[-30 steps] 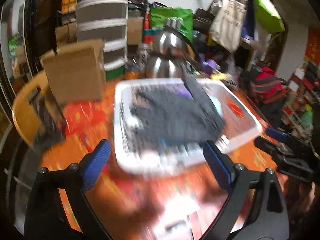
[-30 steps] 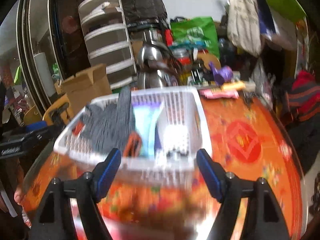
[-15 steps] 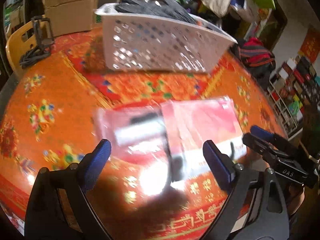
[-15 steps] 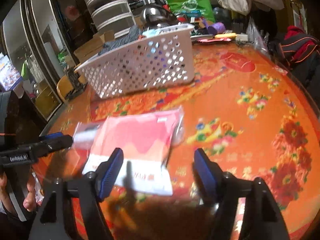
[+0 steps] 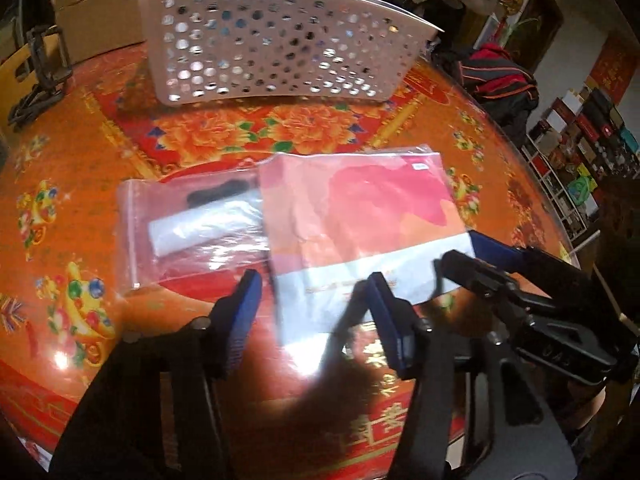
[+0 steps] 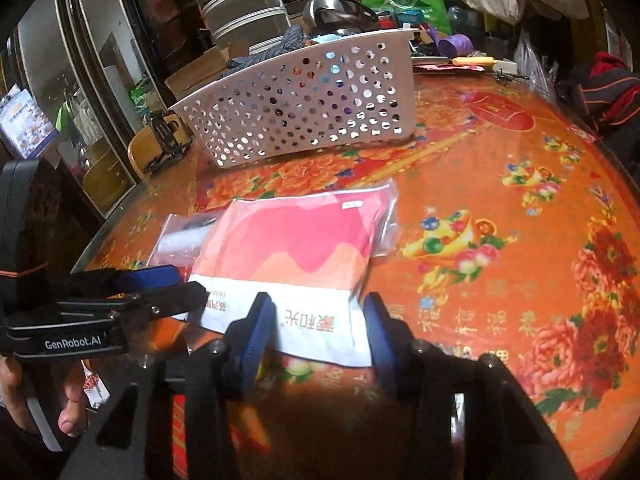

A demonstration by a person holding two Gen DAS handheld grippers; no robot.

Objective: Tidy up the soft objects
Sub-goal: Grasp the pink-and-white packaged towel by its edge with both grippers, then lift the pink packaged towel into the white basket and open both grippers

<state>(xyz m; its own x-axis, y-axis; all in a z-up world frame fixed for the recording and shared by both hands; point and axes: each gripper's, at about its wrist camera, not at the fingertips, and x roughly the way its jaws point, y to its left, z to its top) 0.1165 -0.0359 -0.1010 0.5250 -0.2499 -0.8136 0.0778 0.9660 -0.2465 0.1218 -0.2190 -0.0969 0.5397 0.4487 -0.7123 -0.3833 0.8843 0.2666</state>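
A flat red, pink and white packet [image 5: 360, 220] lies on the orange table; it also shows in the right wrist view [image 6: 296, 264]. A clear zip bag [image 5: 192, 228] with a white roll lies partly under its left side, also seen in the right wrist view [image 6: 180, 240]. My left gripper [image 5: 316, 304] is open, its jaws either side of the packet's near white edge. My right gripper [image 6: 316, 320] is open around the same near edge, from the right. A white perforated basket [image 5: 276, 52] holding dark knitted fabric stands behind.
A cardboard box [image 5: 96, 12] and a black clamp [image 5: 40, 72] sit at the far left. A kettle [image 6: 336, 16], drawers [image 6: 240, 4] and bags crowd the table's far side. The table edge [image 6: 616, 216] curves down the right.
Both grippers have dropped from above the basket to the table, moved in on the packet, and their jaws have narrowed around its near edge.
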